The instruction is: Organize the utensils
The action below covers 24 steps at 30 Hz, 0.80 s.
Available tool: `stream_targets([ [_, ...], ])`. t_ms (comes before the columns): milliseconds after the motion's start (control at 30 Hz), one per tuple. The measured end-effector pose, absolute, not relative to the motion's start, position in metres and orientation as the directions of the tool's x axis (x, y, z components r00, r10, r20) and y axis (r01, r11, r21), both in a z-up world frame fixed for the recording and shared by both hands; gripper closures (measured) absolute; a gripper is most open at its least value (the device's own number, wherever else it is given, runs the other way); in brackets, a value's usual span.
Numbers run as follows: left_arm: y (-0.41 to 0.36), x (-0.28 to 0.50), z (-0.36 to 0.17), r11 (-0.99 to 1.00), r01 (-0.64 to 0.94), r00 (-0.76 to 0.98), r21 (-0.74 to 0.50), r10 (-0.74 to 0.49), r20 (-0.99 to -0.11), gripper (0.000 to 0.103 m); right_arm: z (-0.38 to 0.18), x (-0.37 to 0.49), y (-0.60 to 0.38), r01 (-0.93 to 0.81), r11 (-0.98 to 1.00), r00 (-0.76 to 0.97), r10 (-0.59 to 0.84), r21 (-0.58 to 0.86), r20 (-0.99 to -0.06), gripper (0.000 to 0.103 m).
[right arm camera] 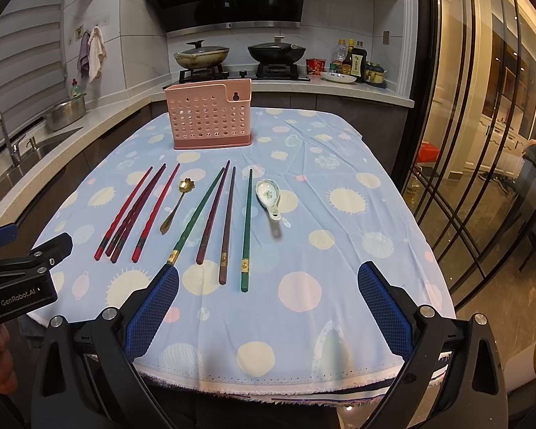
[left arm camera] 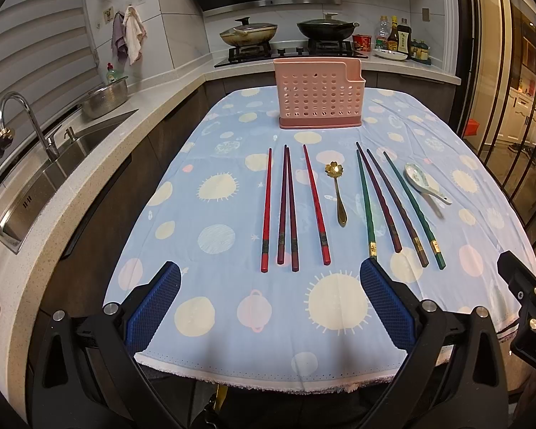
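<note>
Both grippers (left arm camera: 269, 275) (right arm camera: 268, 277) gape, seemingly above eight chopsticks (left arm camera: 289, 211).

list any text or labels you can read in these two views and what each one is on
"GenRobot.AI" in white, on the black body of the left gripper, seen in the right wrist view.
"DAS", cut off by the frame edge, on the black body of the right gripper, seen in the left wrist view.
Labels on the sauce bottles beside the stove: too small to read.
Print on the red cup next to them: blurred, unreadable.
Gold bands on the chopsticks: no legible marks.
</note>
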<state>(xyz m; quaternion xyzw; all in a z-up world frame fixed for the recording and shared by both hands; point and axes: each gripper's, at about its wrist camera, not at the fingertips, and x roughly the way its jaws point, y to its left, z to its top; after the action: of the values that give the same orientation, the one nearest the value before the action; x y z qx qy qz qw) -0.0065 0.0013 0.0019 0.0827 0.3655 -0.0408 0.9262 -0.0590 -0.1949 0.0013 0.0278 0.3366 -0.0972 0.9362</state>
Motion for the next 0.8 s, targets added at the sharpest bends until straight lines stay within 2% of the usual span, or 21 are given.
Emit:
stream_targets([
  [800,0.0,-0.005,0.003,0.983,0.136,0.729,0.123,-0.015,-0.685,0.007,-0.008,-0.059,-0.196,0.2,0.98,0.751,-0.161,-0.011,-0.641,0.007],
])
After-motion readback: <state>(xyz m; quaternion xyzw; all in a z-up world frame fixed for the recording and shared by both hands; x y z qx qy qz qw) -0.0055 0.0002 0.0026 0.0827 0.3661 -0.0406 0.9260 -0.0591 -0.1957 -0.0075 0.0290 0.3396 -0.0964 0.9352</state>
